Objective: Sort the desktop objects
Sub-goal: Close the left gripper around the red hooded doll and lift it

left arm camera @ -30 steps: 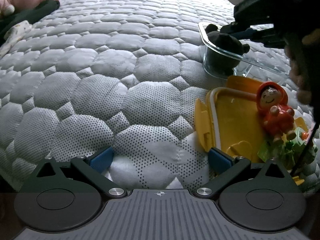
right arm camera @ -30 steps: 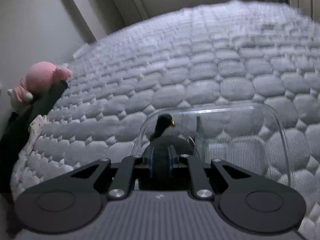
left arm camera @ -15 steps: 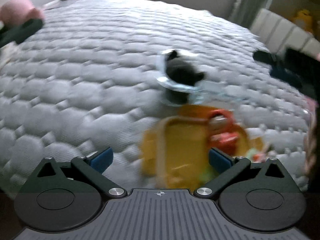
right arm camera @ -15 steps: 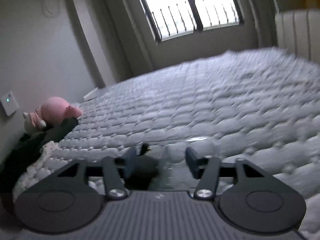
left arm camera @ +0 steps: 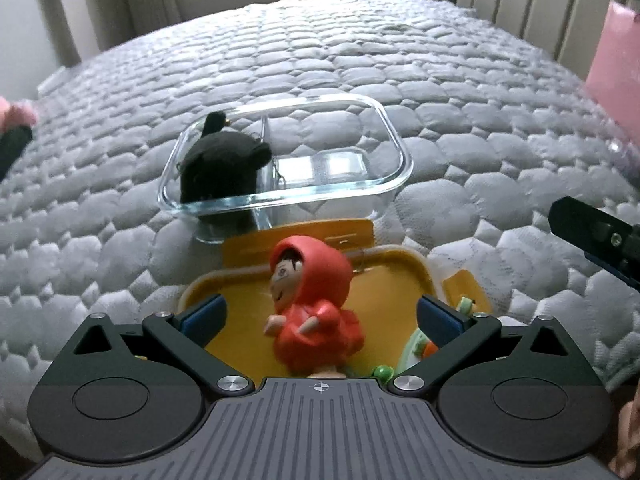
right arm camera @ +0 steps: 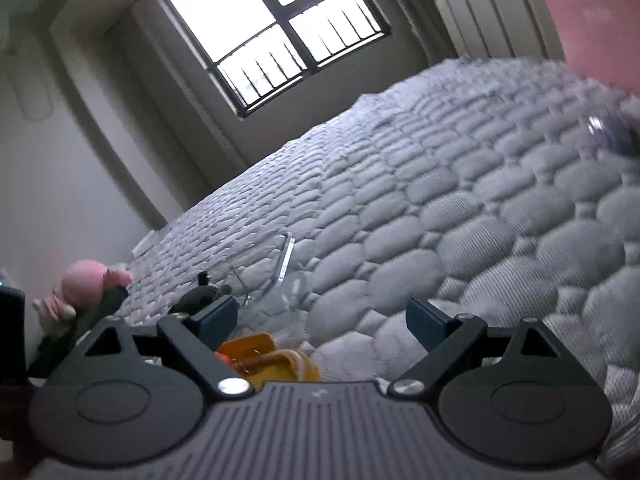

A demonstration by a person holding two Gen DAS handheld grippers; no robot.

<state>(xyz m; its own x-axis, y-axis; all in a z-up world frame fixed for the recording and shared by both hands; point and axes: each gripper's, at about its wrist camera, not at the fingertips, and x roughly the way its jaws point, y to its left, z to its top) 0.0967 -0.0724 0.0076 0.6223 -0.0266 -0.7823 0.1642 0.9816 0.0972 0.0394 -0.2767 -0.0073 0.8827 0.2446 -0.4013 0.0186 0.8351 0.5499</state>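
A clear glass container [left arm camera: 384,184] sits on the quilted bed, with a black plush toy [left arm camera: 220,164] in its left compartment. Just in front lies a yellow lid [left arm camera: 396,284] bearing a red-hooded figurine [left arm camera: 312,304] and small green toys [left arm camera: 420,346]. My left gripper [left arm camera: 320,316] is open, its blue pads on either side of the figurine without touching it. My right gripper [right arm camera: 318,316] has its jaws opening, nothing between them; the container [right arm camera: 286,264], the black toy [right arm camera: 196,296] and the lid [right arm camera: 248,346] lie low and to its left. Its finger [left arm camera: 592,228] shows at the left view's right edge.
A pink plush [right arm camera: 84,284] on dark cloth lies at the bed's far left edge. A pink object [left arm camera: 616,68] stands at the right, with a padded headboard [left arm camera: 520,4] and a window [right arm camera: 272,32] behind. A small clear object [right arm camera: 608,136] rests on the quilt at the right.
The right gripper let go of the black toy in the container, opened wide and drew back to the right. The left gripper swung right, from bare quilt to straddling the figurine.
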